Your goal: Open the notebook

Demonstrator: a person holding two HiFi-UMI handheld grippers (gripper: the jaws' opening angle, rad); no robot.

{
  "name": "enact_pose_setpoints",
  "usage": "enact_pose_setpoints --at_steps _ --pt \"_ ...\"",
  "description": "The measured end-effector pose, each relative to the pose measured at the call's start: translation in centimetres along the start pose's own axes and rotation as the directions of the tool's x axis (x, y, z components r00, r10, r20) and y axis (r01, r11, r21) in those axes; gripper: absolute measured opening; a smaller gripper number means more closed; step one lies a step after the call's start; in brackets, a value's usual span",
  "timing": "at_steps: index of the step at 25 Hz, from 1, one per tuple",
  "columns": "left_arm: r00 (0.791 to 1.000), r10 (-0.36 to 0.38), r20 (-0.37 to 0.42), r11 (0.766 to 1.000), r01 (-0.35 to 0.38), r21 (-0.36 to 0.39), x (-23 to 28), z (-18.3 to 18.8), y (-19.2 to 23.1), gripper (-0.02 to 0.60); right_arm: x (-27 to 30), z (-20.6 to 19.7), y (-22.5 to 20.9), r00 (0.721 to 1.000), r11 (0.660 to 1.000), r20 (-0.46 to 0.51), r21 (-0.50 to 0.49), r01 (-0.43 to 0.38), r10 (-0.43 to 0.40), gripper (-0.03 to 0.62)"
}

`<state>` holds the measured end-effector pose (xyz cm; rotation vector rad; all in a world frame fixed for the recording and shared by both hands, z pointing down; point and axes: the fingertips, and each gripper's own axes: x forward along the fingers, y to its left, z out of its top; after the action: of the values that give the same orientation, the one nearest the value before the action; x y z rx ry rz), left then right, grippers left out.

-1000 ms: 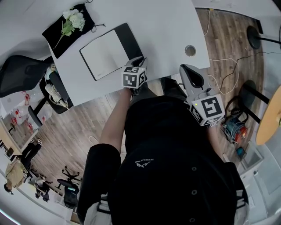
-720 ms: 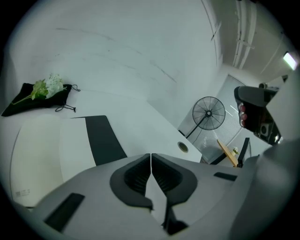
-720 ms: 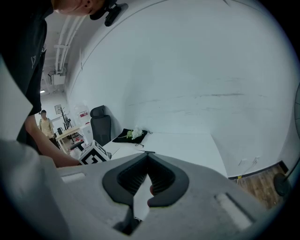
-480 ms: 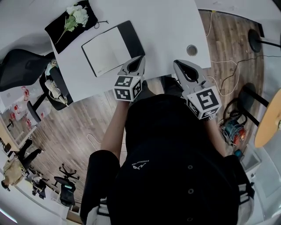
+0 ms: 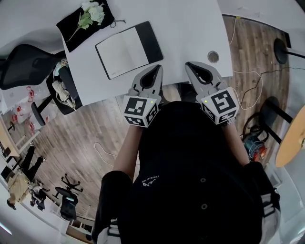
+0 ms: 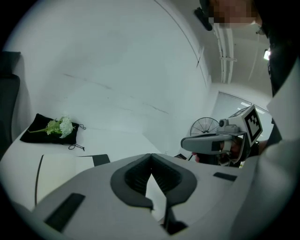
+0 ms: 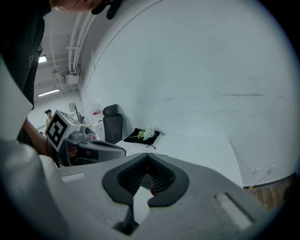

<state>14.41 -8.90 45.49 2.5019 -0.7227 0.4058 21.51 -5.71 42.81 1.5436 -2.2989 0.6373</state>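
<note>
Matt white paper pages and dull black cover on the notebook (image 5: 125, 49), smooth matt white on the table (image 5: 190, 28), soft black cloth (image 5: 71, 26) at upper left, grained wood on the floor (image 5: 102, 119), matt grey plastic on the left gripper (image 5: 157, 67) and right gripper (image 5: 188, 65).

One table (image 5: 190, 28) carries one notebook (image 5: 126, 50), one black cloth (image 5: 76, 31) and one flower (image 5: 93, 12). At the table's near edge: two grippers, left gripper (image 5: 156, 70) and right gripper (image 5: 192, 67). One chair (image 5: 24, 71) beside it.

White flowers (image 5: 93, 13) lie on a black cloth (image 5: 71, 27) at the white table's (image 5: 190, 28) corner.
</note>
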Motion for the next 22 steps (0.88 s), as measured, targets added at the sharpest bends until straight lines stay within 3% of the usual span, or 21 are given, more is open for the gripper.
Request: enact_pose_setpoints --at_steps 14,22 --pt "0.987 0.110 0.121 0.994 -0.113 0.013 -3.9 3.0 0.4 0.006 1.0 2.3 2.2 0.994 0.993 0.042 -0.068 -0.100 0.103 0.005" --pt "0.970 0.131 0.205 0.989 -0.142 0.039 -5.0 6.2 0.1 0.006 0.1 4.9 2.1 0.989 0.991 0.104 -0.099 -0.092 0.103 0.005"
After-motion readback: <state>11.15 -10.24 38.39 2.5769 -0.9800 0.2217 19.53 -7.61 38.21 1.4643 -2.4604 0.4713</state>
